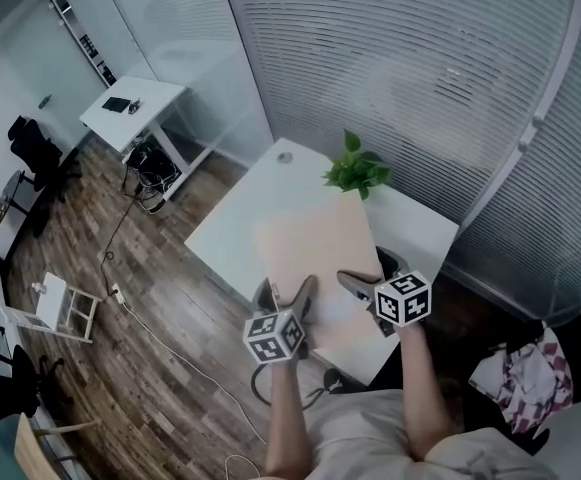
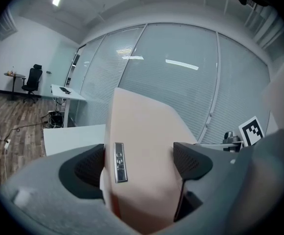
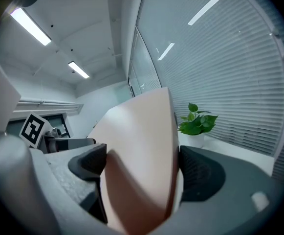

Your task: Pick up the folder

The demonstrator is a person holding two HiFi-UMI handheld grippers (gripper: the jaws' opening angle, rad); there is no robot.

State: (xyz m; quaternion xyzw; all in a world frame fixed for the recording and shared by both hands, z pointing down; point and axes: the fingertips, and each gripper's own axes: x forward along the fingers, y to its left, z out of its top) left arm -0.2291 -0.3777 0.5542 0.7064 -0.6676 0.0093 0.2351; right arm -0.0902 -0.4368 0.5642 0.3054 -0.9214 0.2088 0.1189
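Note:
A pale pink folder [image 1: 318,250] is held up above the white table [image 1: 260,196], tilted toward me. My left gripper [image 1: 285,300] is shut on its near left edge. In the left gripper view the folder [image 2: 142,146] fills the gap between the jaws of that gripper [image 2: 141,165], with a small metal label on its spine. My right gripper [image 1: 360,286] is shut on the near right edge. The right gripper view shows the folder [image 3: 142,155] wedged between the dark pads of the right gripper [image 3: 142,169].
A green potted plant [image 1: 355,171] stands at the table's far right edge, close to the blinds. A second white desk [image 1: 130,108] with cables beneath it stands at the back left. A black office chair [image 1: 30,148] and a white rack [image 1: 55,306] are on the wooden floor.

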